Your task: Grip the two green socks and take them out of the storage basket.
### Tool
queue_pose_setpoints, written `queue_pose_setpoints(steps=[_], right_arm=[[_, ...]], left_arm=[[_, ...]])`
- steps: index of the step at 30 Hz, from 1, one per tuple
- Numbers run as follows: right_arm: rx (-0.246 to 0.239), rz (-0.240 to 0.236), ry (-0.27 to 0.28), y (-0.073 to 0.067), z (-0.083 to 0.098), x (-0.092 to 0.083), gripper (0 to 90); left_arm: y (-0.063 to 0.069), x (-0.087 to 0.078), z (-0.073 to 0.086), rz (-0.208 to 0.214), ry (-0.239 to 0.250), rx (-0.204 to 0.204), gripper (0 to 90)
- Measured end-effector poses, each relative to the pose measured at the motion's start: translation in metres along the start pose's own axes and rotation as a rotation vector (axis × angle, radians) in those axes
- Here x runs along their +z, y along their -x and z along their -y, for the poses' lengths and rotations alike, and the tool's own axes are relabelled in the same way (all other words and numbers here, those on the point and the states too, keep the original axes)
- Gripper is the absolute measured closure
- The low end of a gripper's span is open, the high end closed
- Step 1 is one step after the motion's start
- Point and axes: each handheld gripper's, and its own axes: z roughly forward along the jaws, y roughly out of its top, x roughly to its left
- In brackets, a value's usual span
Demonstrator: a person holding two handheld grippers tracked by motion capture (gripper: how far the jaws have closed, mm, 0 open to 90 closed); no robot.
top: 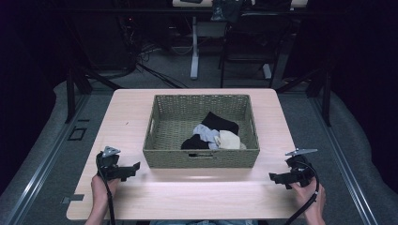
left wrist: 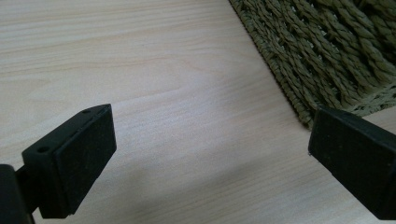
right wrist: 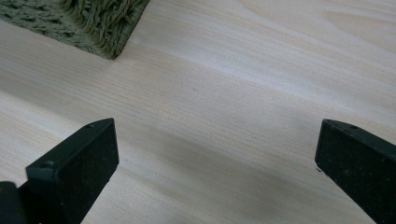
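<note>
The left gripper and right gripper are both standing wide open with nothing between their jaws, hovering over the near part of the table, pointing toward each other. Between them, slightly farther, the woven basket is sitting mid-table, holding the bunched socks toward its near right.

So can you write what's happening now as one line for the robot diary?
left gripper: open, empty | right gripper: open, empty | basket: mid-table, holds black, white and cream cloths | stage: nothing picked up yet
</note>
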Motion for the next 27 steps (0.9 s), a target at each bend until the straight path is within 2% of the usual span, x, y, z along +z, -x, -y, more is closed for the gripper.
queue_pose_setpoints(steps=[7,19,22,27], right_arm=[[-0.004,-0.005,0.009,0.000,0.002,-0.003,0.0],[-0.005,-0.032,0.007,0.000,-0.006,0.002,0.0],[-0.010,-0.018,0.028,-0.001,-0.010,-0.006,0.0],[-0.024,-0.012,0.020,0.001,-0.016,-0.016,0.0]], left_arm=[[0.003,0.002,0.000,-0.019,-0.020,0.020,1.0],[0.001,0.001,0.001,-0.028,-0.014,0.033,0.9],[0.002,0.001,0.001,-0.025,-0.012,0.037,0.9],[0.005,0.001,0.000,-0.023,-0.006,0.059,0.9]])
